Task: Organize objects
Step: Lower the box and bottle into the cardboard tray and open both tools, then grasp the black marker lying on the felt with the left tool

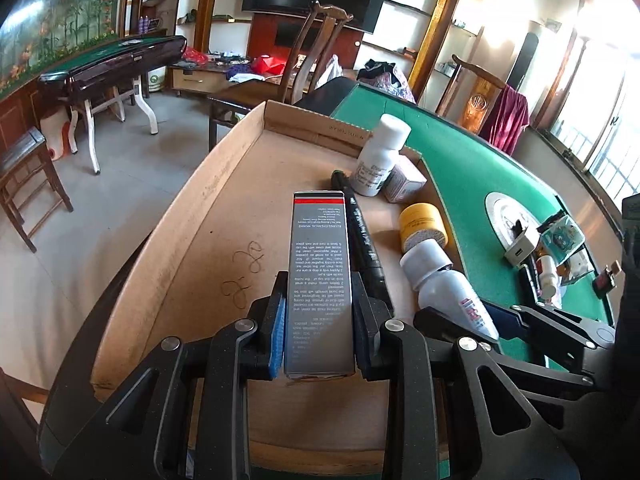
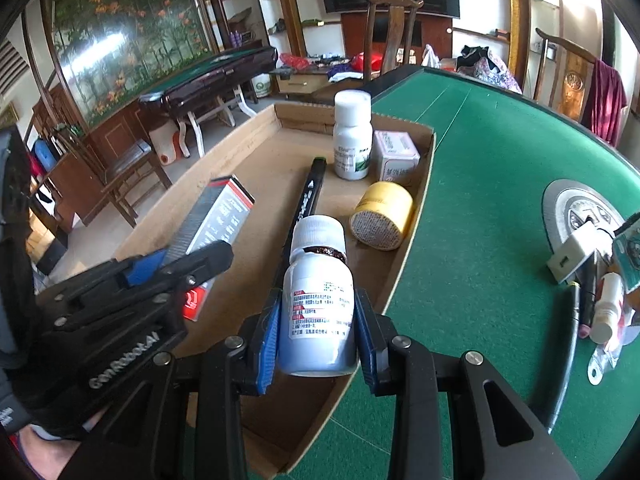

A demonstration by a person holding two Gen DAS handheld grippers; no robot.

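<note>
- My left hand-held gripper [image 1: 319,322] is clamped narrow on a long grey printed carton with a red stripe [image 1: 319,272], its blue pads pressing both long sides; the carton hangs over the shallow brown cardboard tray [image 1: 192,240].
- My right hand-held gripper [image 2: 316,334] grips a white plastic pill bottle with a white cap [image 2: 318,300] by its body, held above the tray's near right edge.
- The tray sits on the green felt counter [image 2: 480,200].
- In the tray I see a long black marker pen [image 2: 304,200] lying lengthwise between the two held items.
- A round yellow jar [image 2: 382,216] lies on its side near the tray's right wall.
- Beyond it, a second white bottle [image 2: 352,136] stands upright, touching a small pale pink box [image 2: 396,156] in the far right corner.
- Well apart on the felt to the right lies a jumble of small items [image 2: 604,280] I cannot sort out, beside a round metal plate [image 2: 576,208].
</note>
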